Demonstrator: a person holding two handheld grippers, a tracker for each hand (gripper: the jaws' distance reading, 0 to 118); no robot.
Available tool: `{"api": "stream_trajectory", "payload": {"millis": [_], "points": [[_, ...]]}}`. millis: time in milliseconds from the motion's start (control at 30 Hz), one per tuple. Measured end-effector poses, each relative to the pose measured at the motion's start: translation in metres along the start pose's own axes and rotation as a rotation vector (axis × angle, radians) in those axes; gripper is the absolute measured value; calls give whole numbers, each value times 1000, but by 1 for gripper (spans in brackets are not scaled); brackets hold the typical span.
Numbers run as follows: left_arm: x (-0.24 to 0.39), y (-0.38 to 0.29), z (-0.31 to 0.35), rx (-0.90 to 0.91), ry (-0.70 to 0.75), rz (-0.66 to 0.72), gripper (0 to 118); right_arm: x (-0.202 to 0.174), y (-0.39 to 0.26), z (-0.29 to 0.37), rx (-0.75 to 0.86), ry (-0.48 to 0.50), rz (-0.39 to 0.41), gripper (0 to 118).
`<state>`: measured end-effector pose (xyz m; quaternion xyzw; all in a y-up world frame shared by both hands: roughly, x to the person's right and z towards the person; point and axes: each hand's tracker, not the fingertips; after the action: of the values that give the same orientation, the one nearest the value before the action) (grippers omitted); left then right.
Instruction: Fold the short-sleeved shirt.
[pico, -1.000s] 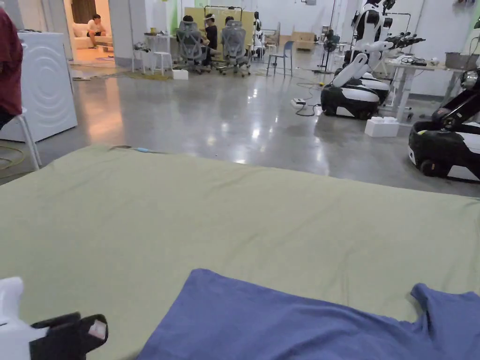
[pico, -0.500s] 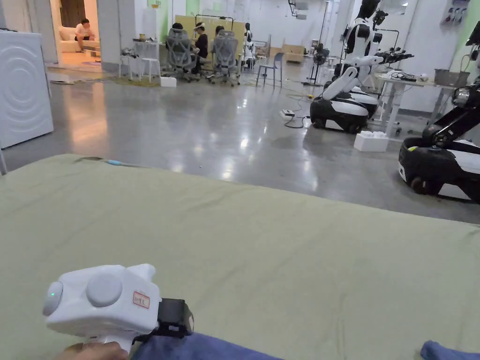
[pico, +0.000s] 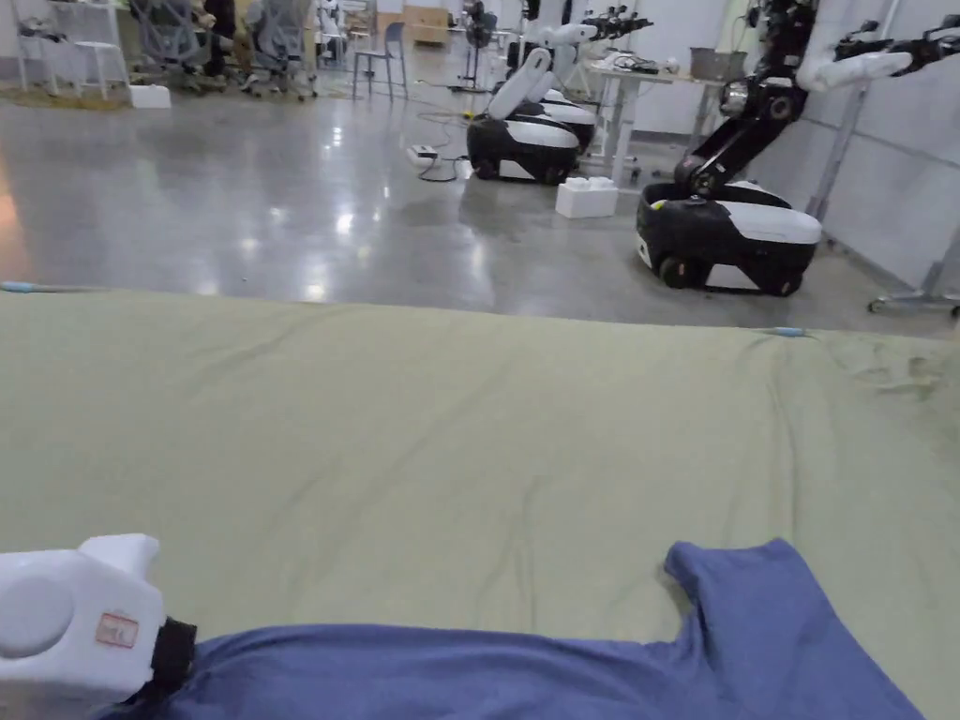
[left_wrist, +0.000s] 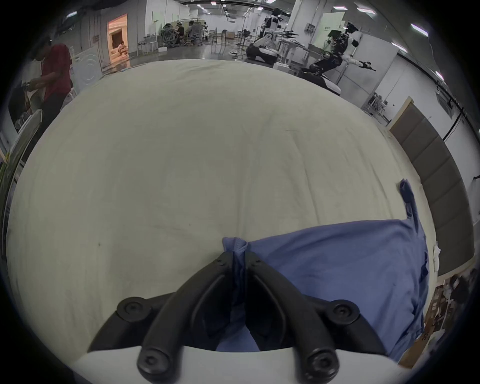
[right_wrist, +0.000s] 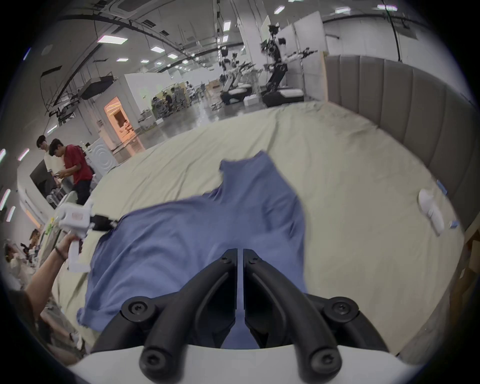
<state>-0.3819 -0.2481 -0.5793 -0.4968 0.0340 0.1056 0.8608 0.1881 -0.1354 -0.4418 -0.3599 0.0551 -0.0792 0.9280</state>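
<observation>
Blue shirt (left_wrist: 337, 262) bunched in closed left gripper (left_wrist: 239, 256), right gripper (right_wrist: 240, 253) closed, grip unclear

Bright ceiling light, floor glare, fisheye edges

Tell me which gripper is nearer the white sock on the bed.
Right. The right gripper sits mid-shirt, closer to the white sock; the left gripper grips the shirt's far edge.
</observation>
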Motion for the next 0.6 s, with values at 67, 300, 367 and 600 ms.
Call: {"api": "stream_trajectory", "payload": {"millis": [67, 300, 367, 600], "points": [[2, -4, -1, 18, 16, -20, 9, 12, 21, -14, 24, -11, -3, 42], [19, -15, 4, 65, 60, -93, 9, 53, 80, -105, -101, -99, -102, 74], [21, -10, 5, 42, 64, -68, 9, 59, 88, -138, -160, -144, -101, 74], [23, -7, 8, 16, 56, -61, 9, 56, 76, -219, -451, -231, 49, 73]]}}
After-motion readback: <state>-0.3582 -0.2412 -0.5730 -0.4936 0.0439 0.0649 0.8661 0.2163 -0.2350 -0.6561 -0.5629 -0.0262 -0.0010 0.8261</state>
